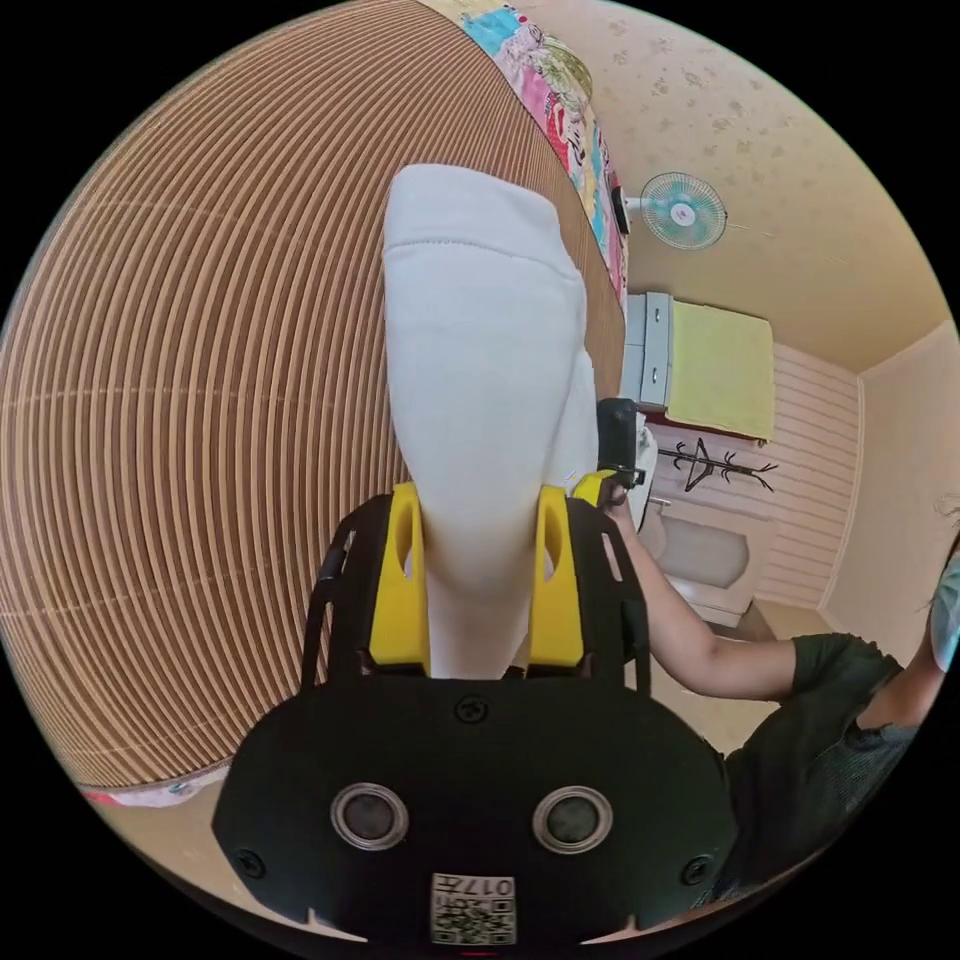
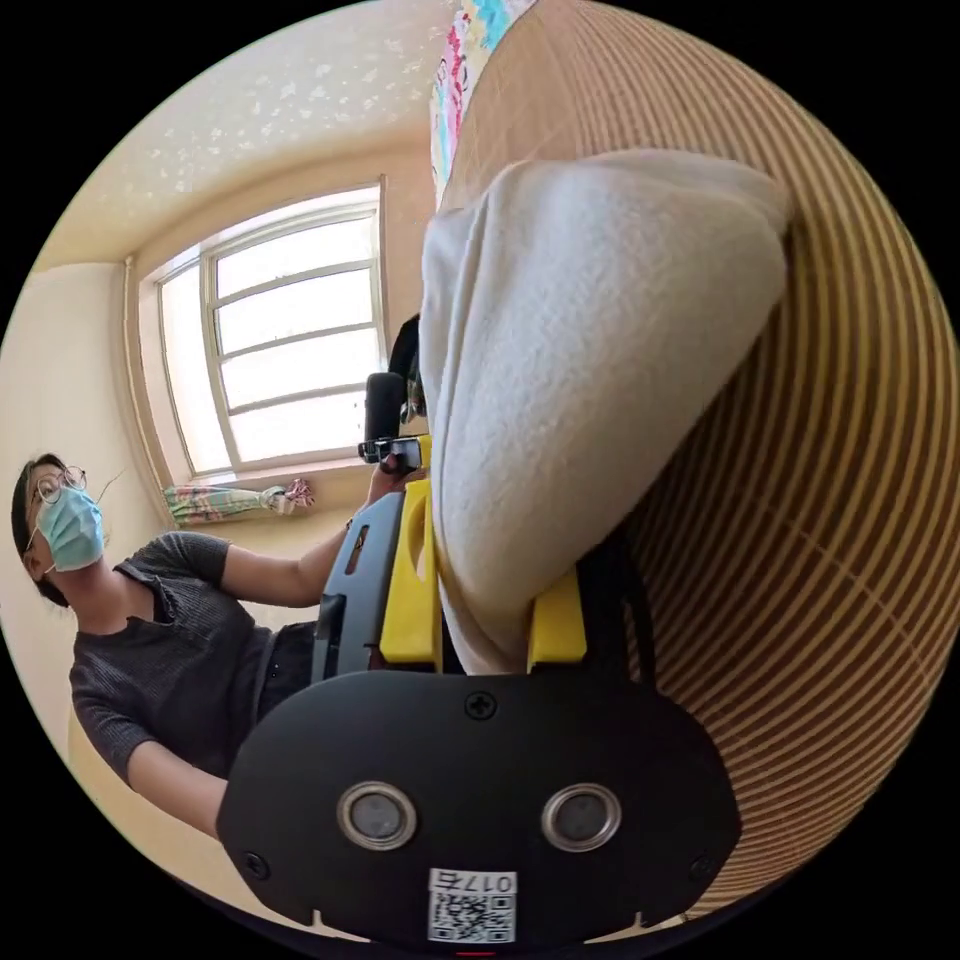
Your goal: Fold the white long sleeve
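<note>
Garment: we see the white long sleeve [image 1: 480, 400] lifted off the striped mat [image 1: 200, 400] and bunched into a thick fold, with a stitched hem running across its far end in the left gripper view.
Left gripper: we find the left gripper [image 1: 478, 520] clamped on the white long sleeve, both yellow jaws pressing the cloth from either side.
Right gripper: we find the right gripper [image 2: 495, 590] clamped on the same garment [image 2: 580, 380]; the fleecy cloth bulges out well past its jaws.
Other gripper in view: we note the right gripper's yellow and black body [image 1: 610, 450] just beside the cloth in the left gripper view, and the left gripper [image 2: 385, 410] beside the cloth in the right gripper view.
Surface: we see the brown-and-tan striped mat behind the garment in both views [image 2: 820, 560].
Person: we see a person [image 2: 170, 620] in a dark short-sleeved top, one forearm [image 1: 690, 630] reaching toward the grippers.
Room: we record a wall fan [image 1: 683, 210], a yellow cloth [image 1: 720, 370] over a cabinet, and a window [image 2: 290, 340].
</note>
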Tool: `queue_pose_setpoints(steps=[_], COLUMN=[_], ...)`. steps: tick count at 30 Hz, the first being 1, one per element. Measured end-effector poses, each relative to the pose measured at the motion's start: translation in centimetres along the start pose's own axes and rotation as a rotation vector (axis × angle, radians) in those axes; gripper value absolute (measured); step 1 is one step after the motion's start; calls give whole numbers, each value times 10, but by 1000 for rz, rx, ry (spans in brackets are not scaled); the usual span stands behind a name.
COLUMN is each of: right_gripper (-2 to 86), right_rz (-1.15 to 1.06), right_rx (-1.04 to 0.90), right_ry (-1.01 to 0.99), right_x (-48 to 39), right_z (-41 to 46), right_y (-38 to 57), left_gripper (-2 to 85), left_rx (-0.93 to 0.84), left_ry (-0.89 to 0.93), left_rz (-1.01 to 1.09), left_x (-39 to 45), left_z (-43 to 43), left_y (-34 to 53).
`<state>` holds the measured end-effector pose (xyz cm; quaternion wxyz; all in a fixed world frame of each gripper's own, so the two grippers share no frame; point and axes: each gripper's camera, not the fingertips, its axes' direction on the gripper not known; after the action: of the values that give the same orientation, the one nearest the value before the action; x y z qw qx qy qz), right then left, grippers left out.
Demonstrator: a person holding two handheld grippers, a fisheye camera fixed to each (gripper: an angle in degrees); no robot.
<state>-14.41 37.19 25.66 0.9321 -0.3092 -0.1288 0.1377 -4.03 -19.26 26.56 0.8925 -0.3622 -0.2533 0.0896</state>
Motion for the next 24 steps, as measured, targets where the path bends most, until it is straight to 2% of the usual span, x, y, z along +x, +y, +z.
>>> queue_pose_setpoints(steps=[4,9,14,17,19,21,23,24], right_gripper=[112,112,110,112,115,118,117,103], right_rz=[-75,-154,-196,-153,-78,11,90,124], right_rx=[-17,-2,1,42,101,124,59,10], right_ry=[2,-55,-213,-254,-209,-29,141,181], right_x=[-63,-162,-257,-310,-327,-329,-314,-303], right_z=[56,210,379,462,501,547,576,585], right_y=[-20,-86,-177,-237,-267,-301,-319,-321], left_gripper=[154,155,159,164,166,165,162,162], left_rx=[86,180,308,348,375,478,738,770], left_ry=[46,-63,-295,-466,-545,-632,-768,-761], left_rz=[28,60,81,92,73,-38,-326,-358], left_x=[-2,-10,-4,3,-7,-31,-71,-78], left_z=[-99,-271,-514,-615,-660,-691,-701,-696], left_y=[44,104,154,161,157,157,181,186])
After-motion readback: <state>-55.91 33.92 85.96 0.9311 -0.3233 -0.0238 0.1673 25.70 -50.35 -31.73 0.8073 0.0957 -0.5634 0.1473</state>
